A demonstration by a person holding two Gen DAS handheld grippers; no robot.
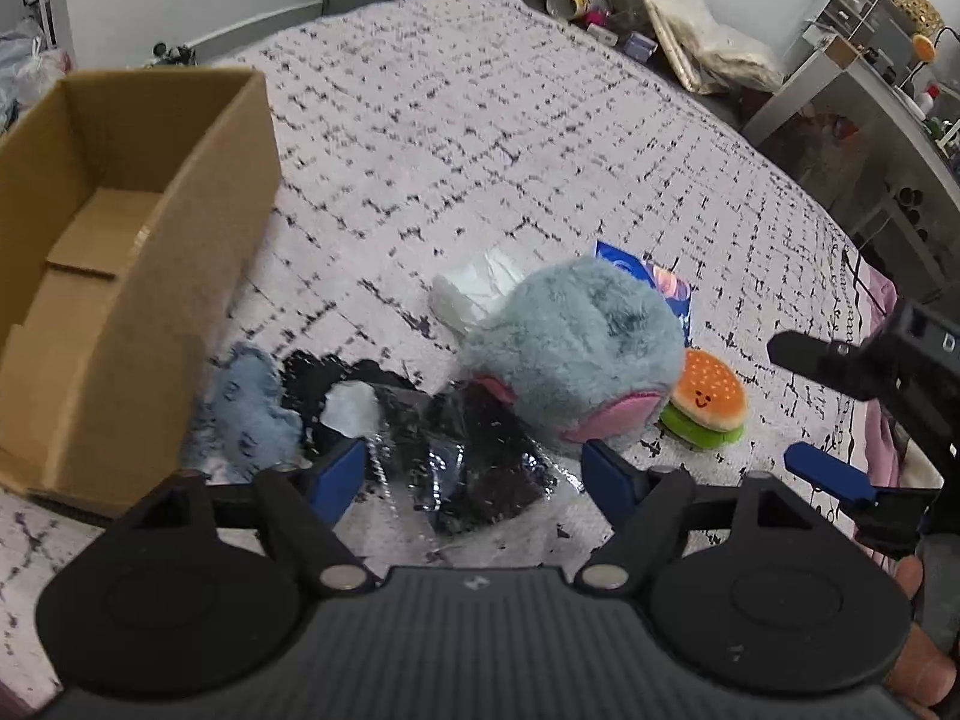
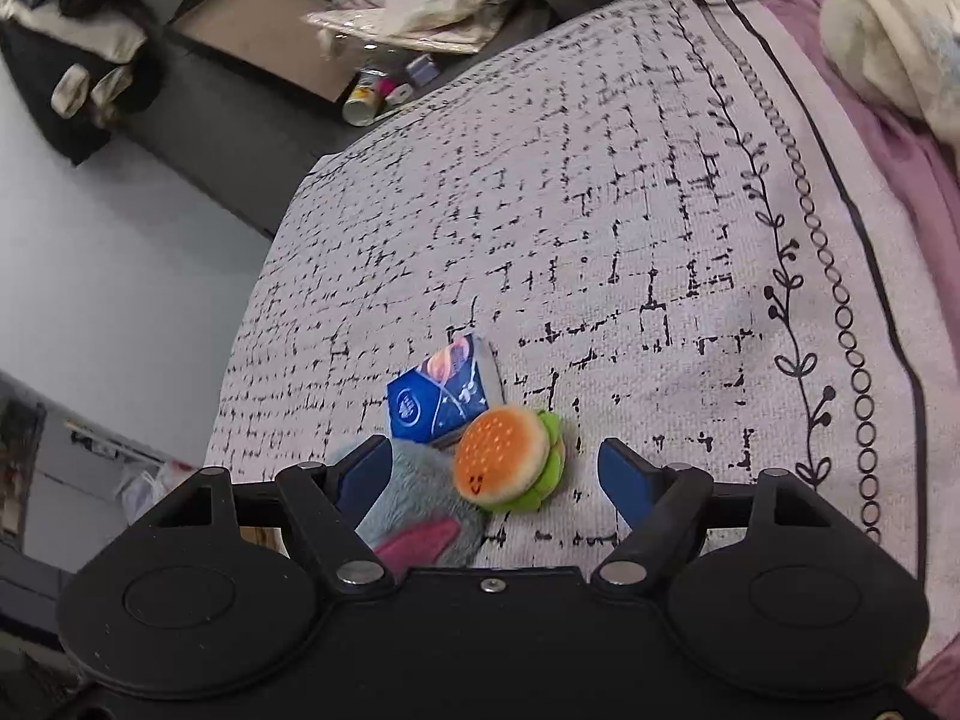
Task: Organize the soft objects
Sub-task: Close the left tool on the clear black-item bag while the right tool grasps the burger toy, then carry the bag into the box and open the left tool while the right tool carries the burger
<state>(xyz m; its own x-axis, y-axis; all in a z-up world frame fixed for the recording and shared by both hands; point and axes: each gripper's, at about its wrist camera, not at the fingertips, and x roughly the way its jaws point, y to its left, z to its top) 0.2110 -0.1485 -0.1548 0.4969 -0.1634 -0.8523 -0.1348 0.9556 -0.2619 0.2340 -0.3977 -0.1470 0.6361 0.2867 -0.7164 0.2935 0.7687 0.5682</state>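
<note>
My left gripper (image 1: 474, 471) is open over a black shiny packet (image 1: 474, 456) on the patterned bedspread (image 1: 480, 138), its blue pads either side without pressing it. Beside the packet lie a blue-grey cloth (image 1: 252, 408) and a small white piece (image 1: 351, 408). Behind it sits a fluffy grey-blue plush (image 1: 576, 342) with pink patches, then a burger plush (image 1: 708, 399). My right gripper (image 2: 495, 477) is open with the burger plush (image 2: 510, 459) between its fingers, untouched; the grey plush (image 2: 414, 510) lies by its left finger. The right gripper (image 1: 810, 414) also shows at the right of the left wrist view.
An open cardboard box (image 1: 120, 240) stands on the bed at the left, nothing visible inside. A blue tissue pack (image 2: 444, 396) and a crumpled white tissue (image 1: 474, 291) lie behind the plush. Purple sheet (image 2: 900, 192) and a cream pillow (image 2: 888, 42) lie right. Clutter covers the floor beyond the bed.
</note>
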